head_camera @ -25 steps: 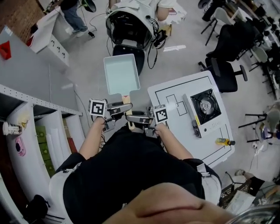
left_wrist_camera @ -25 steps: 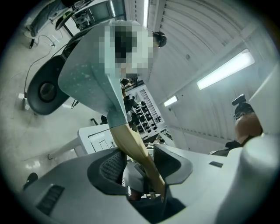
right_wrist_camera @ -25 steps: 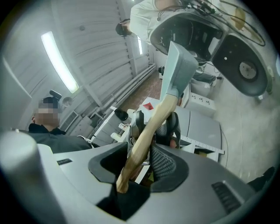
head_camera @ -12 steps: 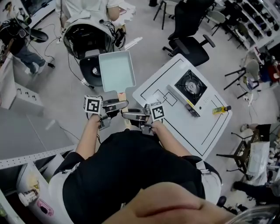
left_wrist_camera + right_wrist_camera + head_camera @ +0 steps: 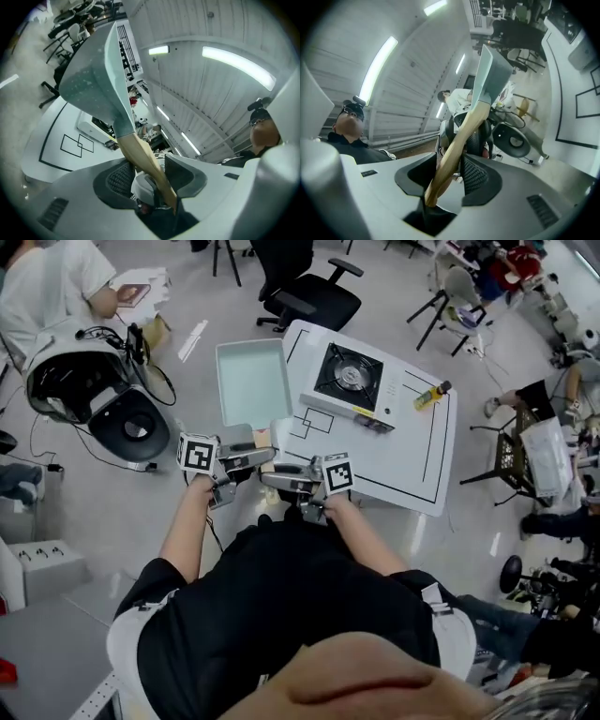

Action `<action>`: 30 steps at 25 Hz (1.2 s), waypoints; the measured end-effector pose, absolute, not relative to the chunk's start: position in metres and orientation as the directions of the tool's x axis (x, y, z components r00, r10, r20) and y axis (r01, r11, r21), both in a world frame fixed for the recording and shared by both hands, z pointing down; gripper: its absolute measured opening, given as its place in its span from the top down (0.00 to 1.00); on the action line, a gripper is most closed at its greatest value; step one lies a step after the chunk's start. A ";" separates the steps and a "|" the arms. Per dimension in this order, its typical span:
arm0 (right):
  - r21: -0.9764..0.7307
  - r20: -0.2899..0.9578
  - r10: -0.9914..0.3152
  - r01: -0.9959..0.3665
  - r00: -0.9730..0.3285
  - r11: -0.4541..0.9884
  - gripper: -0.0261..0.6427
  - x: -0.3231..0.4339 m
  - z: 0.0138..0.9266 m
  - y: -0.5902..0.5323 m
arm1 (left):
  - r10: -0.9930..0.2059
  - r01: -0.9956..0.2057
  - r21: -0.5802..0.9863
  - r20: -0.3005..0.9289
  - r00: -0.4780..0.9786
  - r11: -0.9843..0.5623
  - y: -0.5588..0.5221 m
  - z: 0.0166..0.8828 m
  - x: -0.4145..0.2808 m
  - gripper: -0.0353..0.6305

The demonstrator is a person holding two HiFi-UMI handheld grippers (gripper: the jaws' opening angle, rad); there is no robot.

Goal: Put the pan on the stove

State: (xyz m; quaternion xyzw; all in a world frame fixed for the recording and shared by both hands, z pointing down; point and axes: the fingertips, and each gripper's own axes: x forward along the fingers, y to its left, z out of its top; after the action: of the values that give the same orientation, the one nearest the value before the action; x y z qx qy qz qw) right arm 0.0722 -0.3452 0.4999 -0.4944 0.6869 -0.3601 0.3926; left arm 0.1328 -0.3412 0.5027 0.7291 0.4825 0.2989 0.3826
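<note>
A pale teal rectangular pan point(image 5: 253, 381) with a wooden handle point(image 5: 263, 439) is held in the air just left of the white table point(image 5: 403, 456). Both grippers grip the handle: my left gripper point(image 5: 251, 459) from the left, my right gripper point(image 5: 281, 481) from the right, each shut on it. In the left gripper view the handle point(image 5: 140, 154) runs between the pads of the gripper point(image 5: 145, 176) up to the pan point(image 5: 93, 75). The right gripper view shows the same grip point(image 5: 450, 176) on the handle point(image 5: 459, 136). A black stove point(image 5: 347, 379) sits on the table's far left part, right beside the pan.
A yellow bottle point(image 5: 431, 393) lies on the table behind the stove. Black lines mark the tabletop. A round white and black machine point(image 5: 89, 390) stands on the floor to the left, office chairs point(image 5: 305, 296) beyond the table, a dark stool point(image 5: 511, 460) to the right.
The view has swung round toward the table. The pan, still held by both grippers, now hangs beside the table's left edge next to the stove instead of over the floor machine.
</note>
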 end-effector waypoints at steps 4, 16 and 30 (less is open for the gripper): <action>-0.897 -0.189 -0.980 -0.395 -0.066 0.200 0.71 0.102 0.510 -0.317 | 0.968 0.489 0.856 0.053 0.245 -0.171 -0.305 0.512 0.162 0.65; -0.905 -0.206 -0.963 -0.408 0.173 0.120 0.70 0.201 0.547 -0.246 | 0.997 0.445 0.892 0.069 0.034 -0.077 -0.221 0.550 0.255 0.65; -0.952 -0.136 -0.942 -0.305 0.306 0.039 0.70 0.286 0.614 -0.182 | 0.998 0.319 0.948 0.008 -0.064 0.013 -0.151 0.620 0.336 0.65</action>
State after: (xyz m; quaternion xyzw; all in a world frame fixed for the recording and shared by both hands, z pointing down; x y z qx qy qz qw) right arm 0.2861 -0.1822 0.6136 -0.6209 0.5021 -0.3083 0.5171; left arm 0.3359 -0.1508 0.6205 0.5574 0.5907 0.4278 0.3967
